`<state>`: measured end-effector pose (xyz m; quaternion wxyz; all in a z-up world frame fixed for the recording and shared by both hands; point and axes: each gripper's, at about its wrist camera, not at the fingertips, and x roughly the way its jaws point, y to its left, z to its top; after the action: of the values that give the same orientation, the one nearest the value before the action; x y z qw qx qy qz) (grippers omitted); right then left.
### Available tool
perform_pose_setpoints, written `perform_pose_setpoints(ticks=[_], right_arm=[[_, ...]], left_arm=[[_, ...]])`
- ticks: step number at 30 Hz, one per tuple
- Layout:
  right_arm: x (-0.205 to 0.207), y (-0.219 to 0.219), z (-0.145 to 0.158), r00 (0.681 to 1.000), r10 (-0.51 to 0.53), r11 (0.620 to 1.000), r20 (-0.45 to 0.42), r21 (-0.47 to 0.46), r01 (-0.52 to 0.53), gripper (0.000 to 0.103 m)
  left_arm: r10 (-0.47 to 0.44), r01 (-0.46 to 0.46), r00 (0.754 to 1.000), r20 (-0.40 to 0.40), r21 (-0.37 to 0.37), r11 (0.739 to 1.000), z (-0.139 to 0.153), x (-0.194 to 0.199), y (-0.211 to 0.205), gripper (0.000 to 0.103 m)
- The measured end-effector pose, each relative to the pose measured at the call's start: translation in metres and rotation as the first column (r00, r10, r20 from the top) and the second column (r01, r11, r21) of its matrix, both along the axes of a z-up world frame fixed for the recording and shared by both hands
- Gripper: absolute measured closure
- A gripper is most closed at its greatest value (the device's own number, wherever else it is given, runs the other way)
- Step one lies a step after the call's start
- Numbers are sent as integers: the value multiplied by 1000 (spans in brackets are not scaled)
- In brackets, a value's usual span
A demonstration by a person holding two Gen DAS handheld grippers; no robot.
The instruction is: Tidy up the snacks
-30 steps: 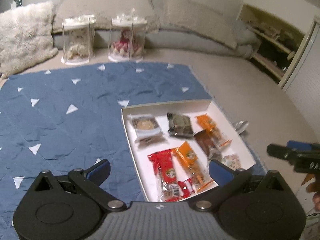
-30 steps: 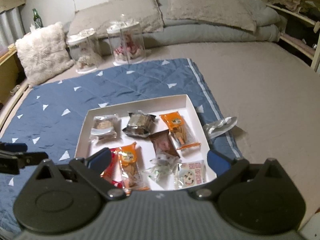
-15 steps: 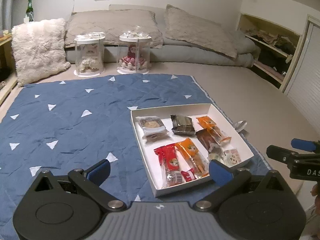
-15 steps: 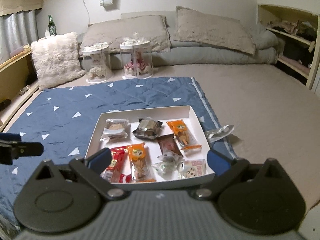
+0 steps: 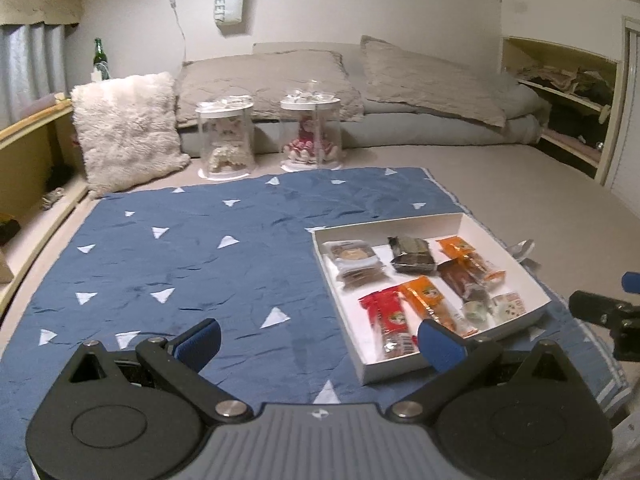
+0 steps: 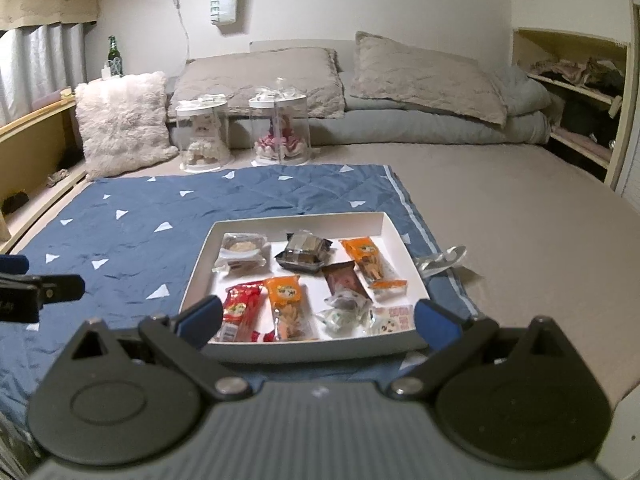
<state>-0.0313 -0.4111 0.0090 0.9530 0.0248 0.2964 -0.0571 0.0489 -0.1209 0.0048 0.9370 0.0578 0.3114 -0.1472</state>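
A shallow white box [image 6: 396, 230] sits on a blue quilt [image 5: 192, 264] dotted with white triangles, near the quilt's right edge, and the snacks are all laid out inside it. Along the far row there is a round biscuit pack [image 6: 242, 250], a dark wrapped cake [image 6: 304, 254] and an orange packet [image 6: 370, 260] lying slantwise; nearer the front lie a red packet [image 6: 240, 308], a second orange packet [image 6: 288, 302], a brown bar [image 6: 340, 278], a couple of small clear-wrapped sweets [image 6: 340, 312] and a pale printed packet [image 6: 390, 316] in the near right corner. Just outside the box, on the beige bed cover beside the quilt's edge, lies a crumpled clear wrapper [image 6: 444, 258]. Both tongs are held low in front of the box with nothing between their blue tips. The left tongs [image 5: 318, 338] are spread wide, over the quilt just left of the box, with the right-hand tip overlapping the box's near corner in its own view. The right tongs [image 6: 318, 318] are also spread wide, framing the front edge of the box. Each tool shows at the side of the other's view. Farther back, two clear domes [image 5: 310, 132] with dolls inside stand at the far edge of the quilt, beside a fluffy white cushion [image 5: 128, 130], with grey pillows [image 5: 428, 80] behind.
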Motion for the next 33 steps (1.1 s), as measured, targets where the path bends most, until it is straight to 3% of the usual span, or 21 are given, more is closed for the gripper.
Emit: perform_pose_setpoints(ticks=[14,33], right_arm=[[-11,7,-3,998,54,997,40,-53,-52,1],[-8,1,-3,997,74,994,31,-83,-71,1]], left_arm=[[27,-28,999,29,3,1000,-6,-20,11,0],[47,-47,998,29,4,999,-7,-23,15,0]])
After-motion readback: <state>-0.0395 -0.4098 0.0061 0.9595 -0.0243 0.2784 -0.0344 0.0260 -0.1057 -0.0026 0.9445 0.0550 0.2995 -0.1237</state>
